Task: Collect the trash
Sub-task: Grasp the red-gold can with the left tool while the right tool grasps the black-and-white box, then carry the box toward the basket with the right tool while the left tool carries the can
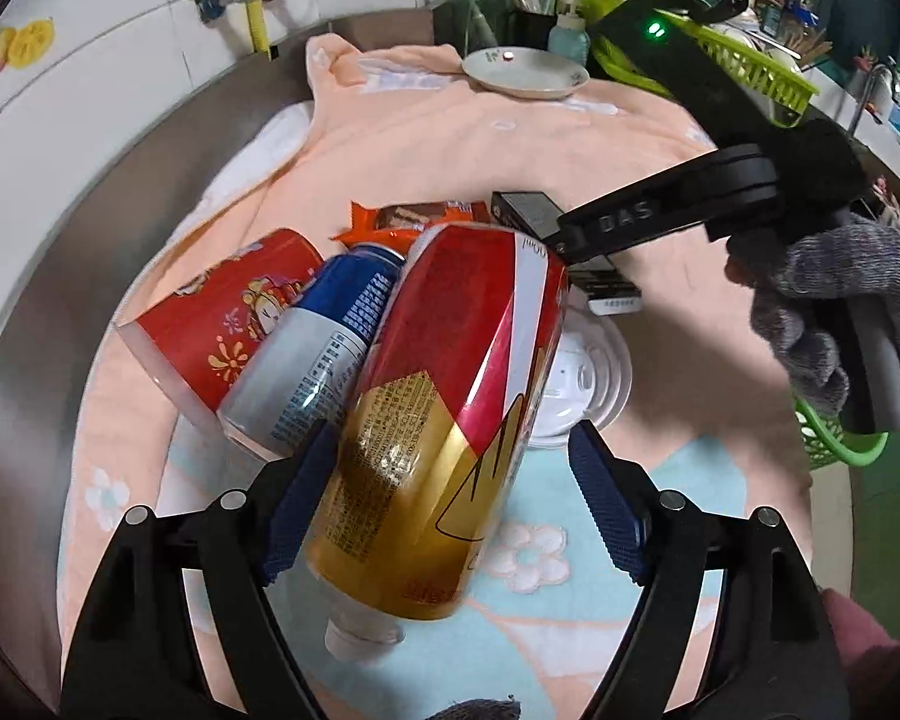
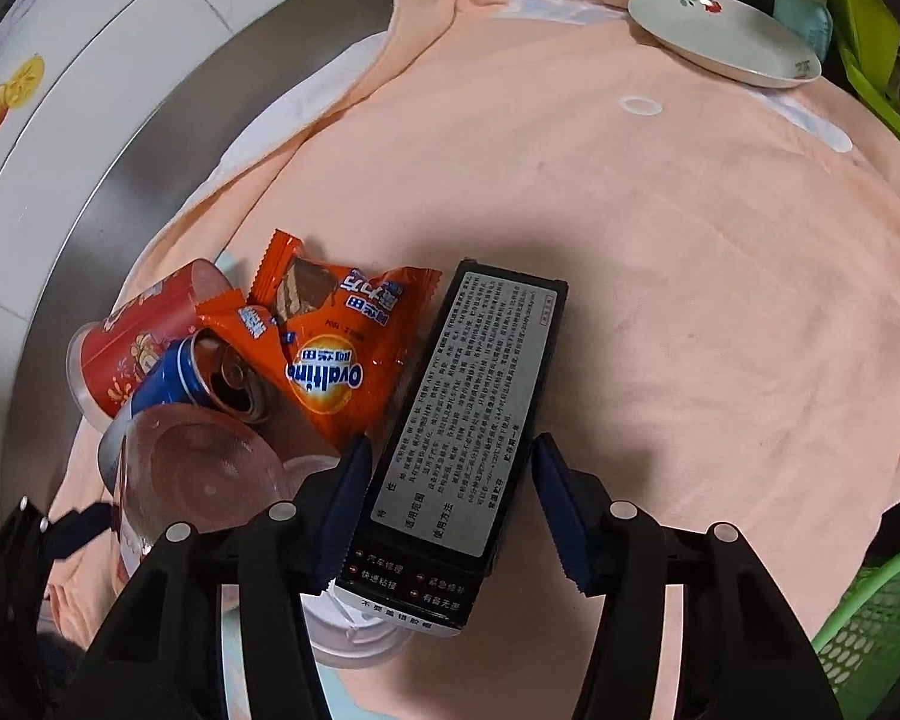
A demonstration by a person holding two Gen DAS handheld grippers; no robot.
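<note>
Pickup step, by my judgement: left claw (image 1: 450,504) straddles the red-and-gold drink can (image 1: 450,420), right claw (image 2: 450,510) the black printed carton (image 2: 468,420), both wide; closing comes next.

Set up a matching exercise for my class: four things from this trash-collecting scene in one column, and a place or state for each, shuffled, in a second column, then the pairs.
Things:
1. red and gold can
2. black box
3. white plate
4. blue can

Places or states:
A. far edge of the peach towel
B. between the left gripper fingers
C. open top, beside the orange wrapper
D. between the right gripper fingers

Pairs: 1-B, 2-D, 3-A, 4-C
</note>
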